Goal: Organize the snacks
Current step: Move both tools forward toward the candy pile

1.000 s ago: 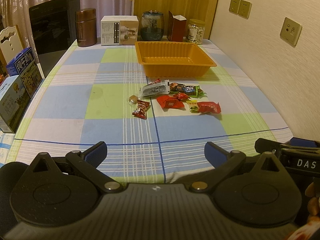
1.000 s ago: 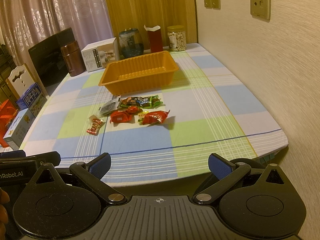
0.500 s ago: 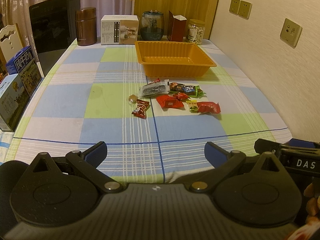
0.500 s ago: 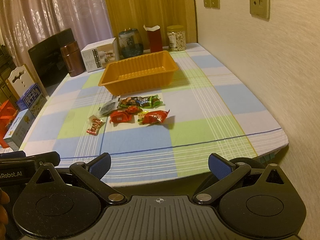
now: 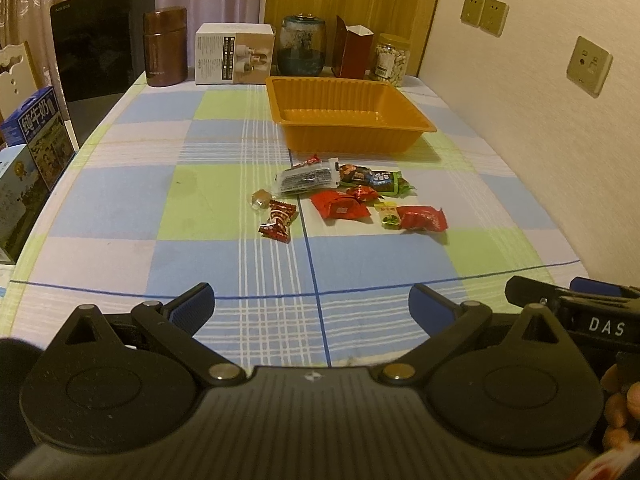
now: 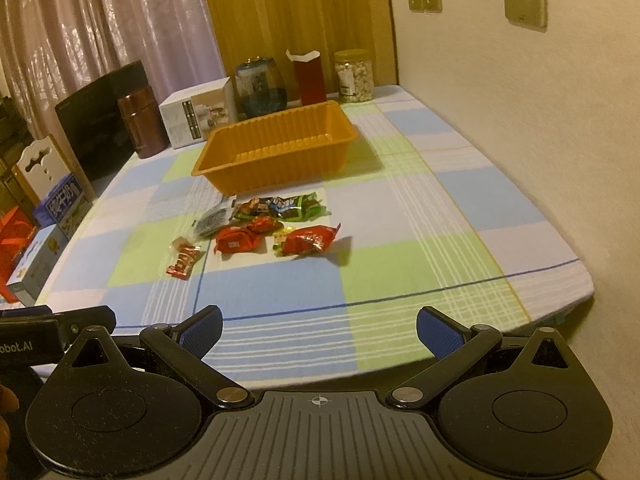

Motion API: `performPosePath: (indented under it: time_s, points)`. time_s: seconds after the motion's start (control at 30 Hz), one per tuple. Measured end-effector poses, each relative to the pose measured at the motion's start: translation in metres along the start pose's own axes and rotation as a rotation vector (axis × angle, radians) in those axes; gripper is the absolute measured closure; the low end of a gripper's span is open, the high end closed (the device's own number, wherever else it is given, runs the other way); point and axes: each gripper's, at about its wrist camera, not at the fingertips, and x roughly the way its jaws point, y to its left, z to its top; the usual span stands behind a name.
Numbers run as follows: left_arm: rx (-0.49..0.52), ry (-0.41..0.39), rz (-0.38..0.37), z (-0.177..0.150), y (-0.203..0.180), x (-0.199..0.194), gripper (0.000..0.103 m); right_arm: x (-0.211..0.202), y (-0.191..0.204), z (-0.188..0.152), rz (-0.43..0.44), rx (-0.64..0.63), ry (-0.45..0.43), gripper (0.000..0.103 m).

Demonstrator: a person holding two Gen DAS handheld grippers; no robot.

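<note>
Near the table (image 5: 120, 216) edge, both grippers, left (image 5: 312, 306) and right (image 6: 318, 330), hung spread and empty; wrapped snacks (image 5: 340, 208) lay just before an orange tray (image 5: 348, 120).

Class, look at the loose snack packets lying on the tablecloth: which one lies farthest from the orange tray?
The small dark-red candy, nearest the left gripper. It lies at the cluster's front-left edge; every other packet sits closer to the orange tray.

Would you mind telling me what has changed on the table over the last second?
Nothing visibly changed. Both the left gripper and right gripper hang open at the near table edge, holding nothing; the snacks lie loose in front of the empty orange tray, where they were.
</note>
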Motion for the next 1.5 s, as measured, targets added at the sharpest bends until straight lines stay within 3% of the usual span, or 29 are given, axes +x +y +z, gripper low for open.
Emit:
performPosePath:
  time_s: [0.3, 0.6, 0.7, 0.87, 1.37, 1.5]
  points:
    - [-0.019, 0.008, 0.015, 0.019, 0.02, 0.043, 0.001, 0.045, -0.006, 0.013, 0.015, -0.024, -0.004, 0.0]
    - [0.018, 0.03, 0.023, 0.035, 0.03, 0.093, 0.008, 0.098, -0.006, 0.028, 0.002, -0.027, -0.005, 0.001]
    - [0.036, 0.033, 0.023, 0.04, 0.03, 0.11, 0.011, 0.116, -0.005, 0.033, -0.001, -0.023, -0.002, 0.012]
    - [0.063, 0.037, 0.013, 0.045, 0.031, 0.135, 0.013, 0.144, -0.003, 0.039, -0.016, -0.013, 0.002, 0.019]
    - [0.127, 0.035, 0.021, 0.047, 0.031, 0.176, 0.037, 0.186, 0.004, 0.047, -0.048, -0.031, 0.028, 0.032]
    - [0.132, 0.037, 0.021, 0.046, 0.032, 0.181, 0.053, 0.19, 0.005, 0.043, -0.052, -0.035, 0.045, 0.036]
